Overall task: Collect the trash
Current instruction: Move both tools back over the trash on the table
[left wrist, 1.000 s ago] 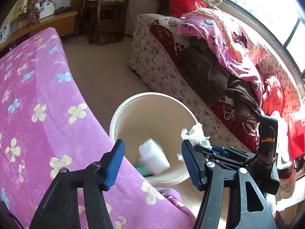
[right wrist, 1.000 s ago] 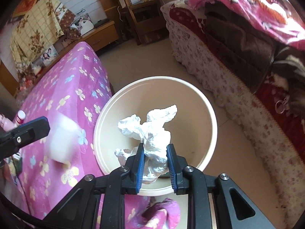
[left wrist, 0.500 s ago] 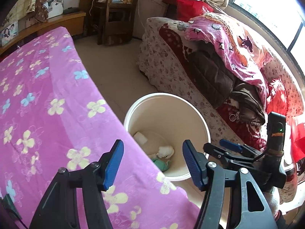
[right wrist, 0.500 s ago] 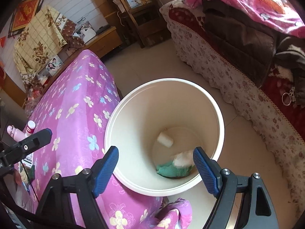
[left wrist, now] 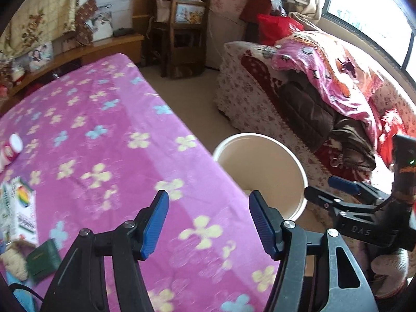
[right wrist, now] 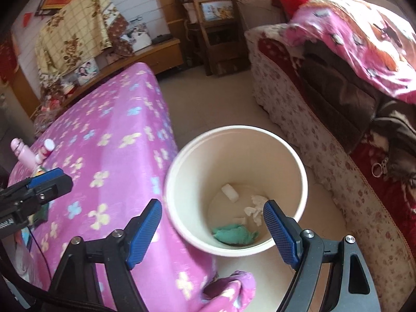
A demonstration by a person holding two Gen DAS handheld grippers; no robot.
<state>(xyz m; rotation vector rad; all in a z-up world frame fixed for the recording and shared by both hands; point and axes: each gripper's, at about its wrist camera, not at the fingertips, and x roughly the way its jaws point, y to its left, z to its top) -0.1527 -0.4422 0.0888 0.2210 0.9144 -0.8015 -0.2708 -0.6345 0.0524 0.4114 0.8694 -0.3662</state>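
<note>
Your right gripper (right wrist: 212,227) is spread wide with nothing between the blue pads; its jaws have just been opening. It hangs above the cream bucket (right wrist: 299,171), which stands on the tiled floor (right wrist: 215,98) between the table and the sofa (right wrist: 306,119).

Trash at the bucket bottom: crumpled white tissue (right wrist: 256,206), a small white block (right wrist: 229,192) and a teal wad (right wrist: 235,235). Tissue and block lie apart; the teal wad sits at the near wall.

Your left gripper (left wrist: 208,225) is parted too and holds nothing. It is over the purple flowered tablecloth (left wrist: 104,140), near the table edge, with the bucket (left wrist: 303,176) just beyond its right finger.

On the table's left side, in the left wrist view: a white-capped bottle (left wrist: 11,149) lying down, a printed carton (left wrist: 18,208), a dark green wallet-like item (left wrist: 43,262). The right wrist view also shows a pink bottle (right wrist: 23,153) there. Motion blur hides finer detail.
</note>
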